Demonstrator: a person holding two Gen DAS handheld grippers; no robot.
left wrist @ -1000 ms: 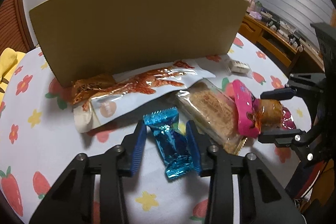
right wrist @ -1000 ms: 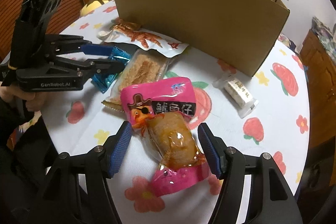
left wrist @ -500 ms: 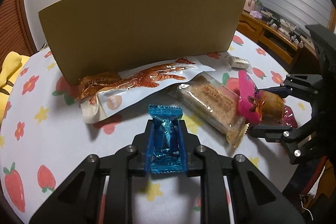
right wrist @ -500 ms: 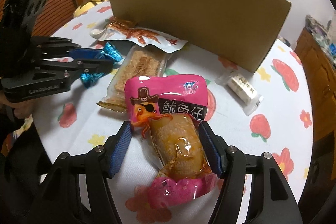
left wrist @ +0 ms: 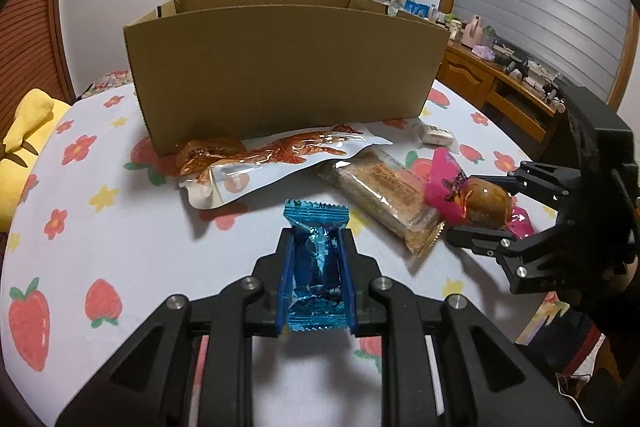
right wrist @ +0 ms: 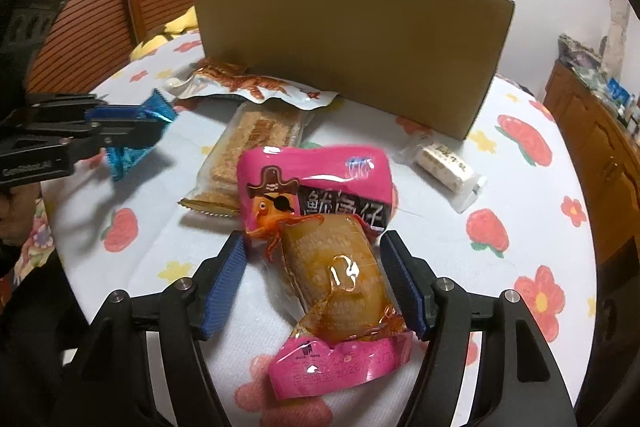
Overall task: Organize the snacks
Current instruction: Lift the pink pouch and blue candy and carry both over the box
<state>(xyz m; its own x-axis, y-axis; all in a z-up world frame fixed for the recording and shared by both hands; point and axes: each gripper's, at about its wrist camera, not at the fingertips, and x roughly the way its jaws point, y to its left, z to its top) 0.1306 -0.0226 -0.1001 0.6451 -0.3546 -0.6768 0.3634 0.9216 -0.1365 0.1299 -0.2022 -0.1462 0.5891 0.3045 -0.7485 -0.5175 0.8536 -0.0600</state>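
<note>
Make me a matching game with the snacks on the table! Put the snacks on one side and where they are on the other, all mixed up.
Snacks:
1. blue candy wrapper
2. pink squid pack
3. small white bar
4. long shrimp pouch

Places:
A. lying right against the cardboard box
B. between the open right gripper fingers
C. pinched in the left gripper
D. alone near the box's right end

Pairs: 1-C, 2-B, 3-D, 4-A

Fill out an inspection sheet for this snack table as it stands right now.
Surface: round table, fruit-print cloth.
Job's things: cardboard box open-topped; blue candy; pink squid pack; cracker pack; long shrimp pouch; small white pack.
Clutter: nothing seen.
Grippers: left gripper shut on blue candy; right gripper straddles pink squid pack, pads apart from it.
Cables: nothing seen.
Surroundings: yellow plush, wooden sideboard.
</note>
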